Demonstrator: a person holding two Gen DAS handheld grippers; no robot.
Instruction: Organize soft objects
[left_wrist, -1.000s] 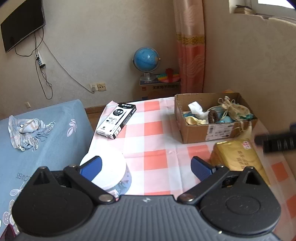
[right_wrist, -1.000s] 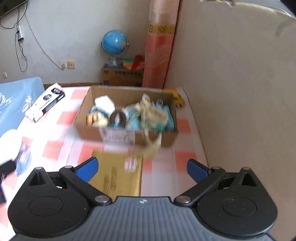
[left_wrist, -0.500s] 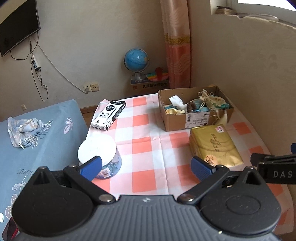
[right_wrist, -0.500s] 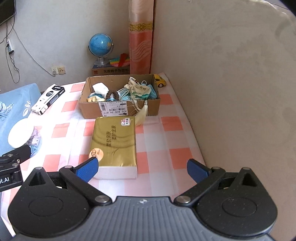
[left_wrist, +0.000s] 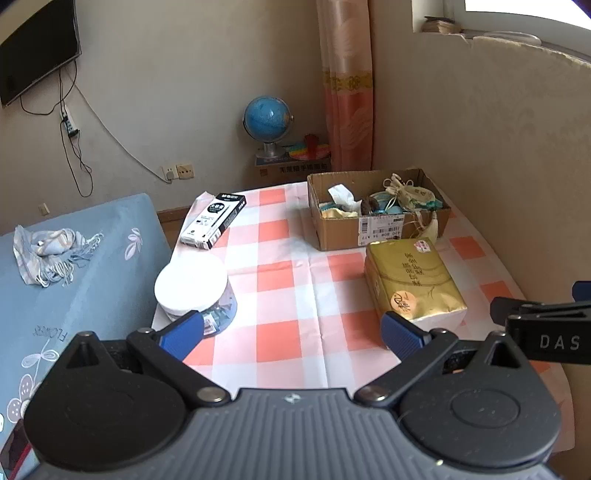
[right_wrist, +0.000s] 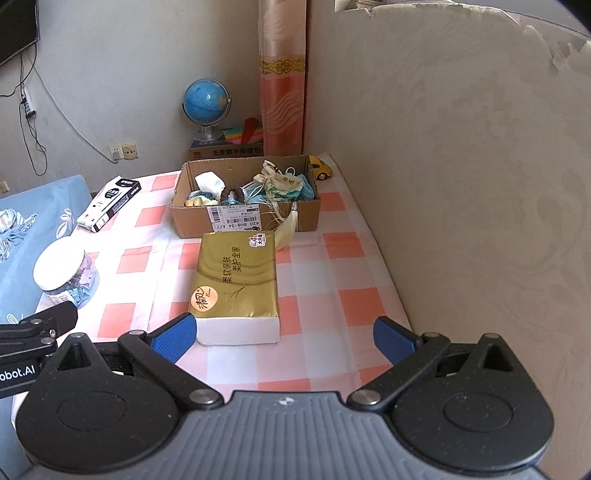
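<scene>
A cardboard box (left_wrist: 340, 229) (right_wrist: 195, 223) at the far side of the checked table holds soft items: a cloth pouch (left_wrist: 413, 195) (right_wrist: 282, 183), tissue, face masks, a hair tie. A tassel (right_wrist: 286, 230) hangs over its front wall. A gold tissue pack (left_wrist: 412, 282) (right_wrist: 236, 280) lies in front of the box. My left gripper (left_wrist: 291, 334) is open and empty above the table's near edge. My right gripper (right_wrist: 284, 338) is open and empty, just behind the tissue pack.
A white-lidded clear jar (left_wrist: 192, 290) (right_wrist: 64, 273) stands at the table's left edge. A black-and-white box (left_wrist: 214, 219) (right_wrist: 109, 203) lies far left. A yellow toy car (right_wrist: 320, 167) sits behind the cardboard box. A blue bed with a scarf (left_wrist: 44, 251) is left; a wall is right.
Both grippers have pulled back from the cardboard box toward the table's near edge, still open and empty. The box and the tissue pack now look farther away.
</scene>
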